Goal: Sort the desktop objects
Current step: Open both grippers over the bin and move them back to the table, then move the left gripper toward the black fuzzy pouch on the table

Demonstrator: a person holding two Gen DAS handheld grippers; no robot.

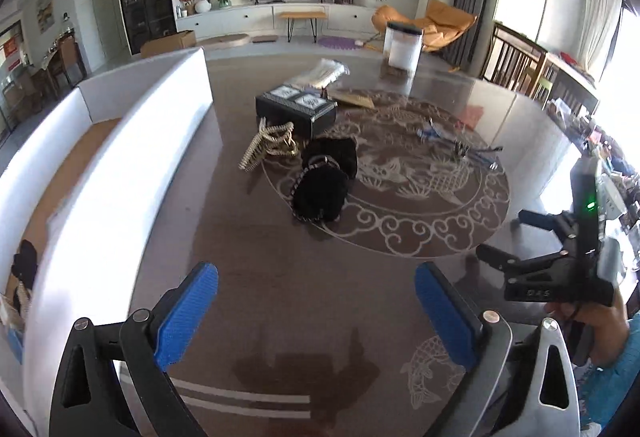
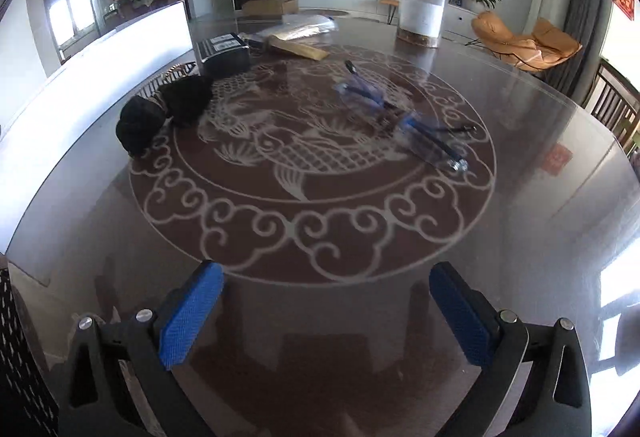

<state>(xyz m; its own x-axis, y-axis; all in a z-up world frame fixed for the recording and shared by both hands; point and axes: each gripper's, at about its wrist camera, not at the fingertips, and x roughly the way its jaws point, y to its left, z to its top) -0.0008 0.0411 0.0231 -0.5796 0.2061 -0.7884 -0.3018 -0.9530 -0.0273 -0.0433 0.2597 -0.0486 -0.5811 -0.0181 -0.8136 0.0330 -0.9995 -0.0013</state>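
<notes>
A: Glass-topped table [image 2: 520, 237], carved fish pattern beneath. At its left edge, a white box [image 1: 160, 141]; near it a black pouch [image 1: 320, 189], long axis running toward the far edge.

B: Jaws?

A: Left gripper [image 1: 316, 313] and right gripper [image 2: 326, 313] both wide, empty. Best approach: straddle the pouch crosswise.

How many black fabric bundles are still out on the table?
2: the black fabric bundles lie touching, left of the fish pattern on the brown glass-topped table. One more dark item sits inside the white-walled box; others may be hidden there.
</notes>
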